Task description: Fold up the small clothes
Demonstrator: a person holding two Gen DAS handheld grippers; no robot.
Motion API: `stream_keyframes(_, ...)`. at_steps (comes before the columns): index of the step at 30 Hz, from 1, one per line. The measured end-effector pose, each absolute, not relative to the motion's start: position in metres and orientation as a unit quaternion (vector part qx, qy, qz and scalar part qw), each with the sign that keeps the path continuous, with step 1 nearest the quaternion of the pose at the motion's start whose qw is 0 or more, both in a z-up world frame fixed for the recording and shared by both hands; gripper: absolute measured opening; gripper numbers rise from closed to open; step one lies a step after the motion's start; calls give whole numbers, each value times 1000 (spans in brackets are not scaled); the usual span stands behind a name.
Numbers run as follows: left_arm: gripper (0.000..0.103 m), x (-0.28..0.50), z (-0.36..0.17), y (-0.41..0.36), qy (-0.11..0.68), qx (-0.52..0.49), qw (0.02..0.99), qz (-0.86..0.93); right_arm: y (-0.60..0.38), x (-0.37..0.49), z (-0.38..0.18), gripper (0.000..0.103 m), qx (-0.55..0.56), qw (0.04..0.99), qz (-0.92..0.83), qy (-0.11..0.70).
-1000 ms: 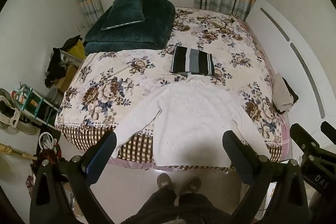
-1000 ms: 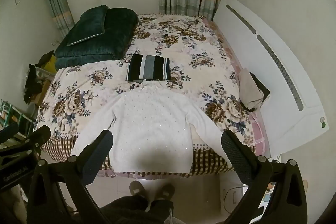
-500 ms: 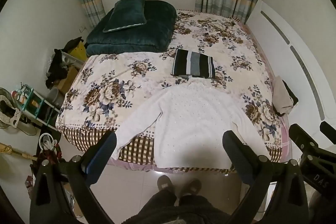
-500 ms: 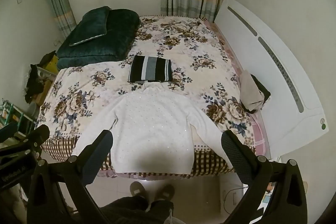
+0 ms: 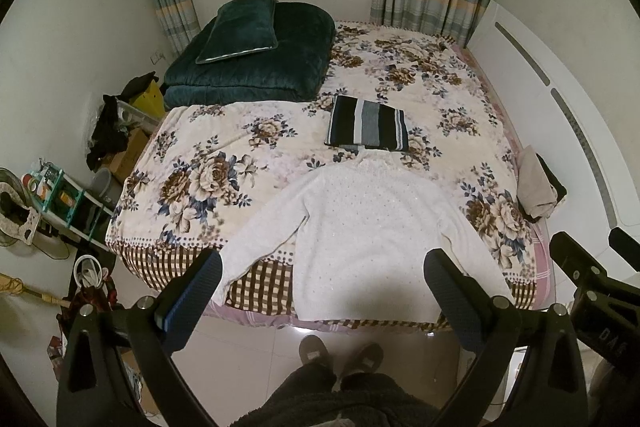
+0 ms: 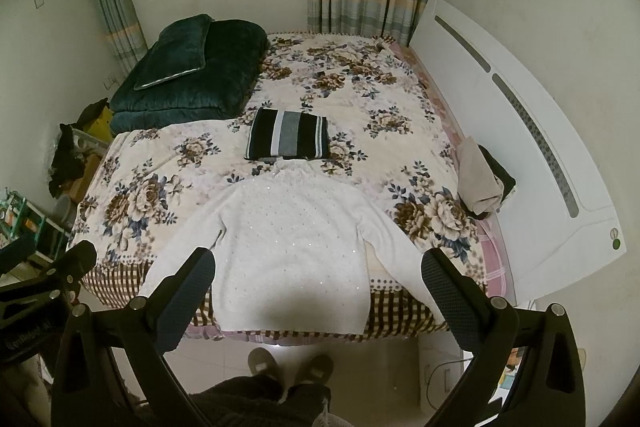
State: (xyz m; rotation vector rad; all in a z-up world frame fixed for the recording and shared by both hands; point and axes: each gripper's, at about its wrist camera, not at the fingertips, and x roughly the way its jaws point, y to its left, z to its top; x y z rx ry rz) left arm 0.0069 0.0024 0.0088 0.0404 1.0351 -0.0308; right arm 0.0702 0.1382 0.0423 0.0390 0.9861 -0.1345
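Both cameras have been eased slightly toward the bed (image 5: 280, 131). The white sweater (image 5: 372, 223) lies spread flat, unfolded and untouched. The left gripper (image 5: 322, 269) and right gripper (image 6: 318, 267) are held wide open and empty.

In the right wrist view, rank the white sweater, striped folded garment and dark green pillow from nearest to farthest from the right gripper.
1. White sweater, straight ahead at the bed's near edge.
2. Striped folded garment, mid-bed, beyond the sweater's collar.
3. Dark green pillow, far left corner.

One white sweater (image 5: 372, 231), one striped folded garment (image 5: 366, 123), one green pillow (image 5: 240, 27), one green quilt (image 5: 280, 67), two slippers (image 5: 316, 349).
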Motion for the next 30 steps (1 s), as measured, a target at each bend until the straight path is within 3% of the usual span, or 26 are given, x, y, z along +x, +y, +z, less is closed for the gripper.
stream_keyframes(30, 103, 15, 36, -2, 487, 17, 873, -12, 163, 78, 81, 103, 17, 880, -60, 470)
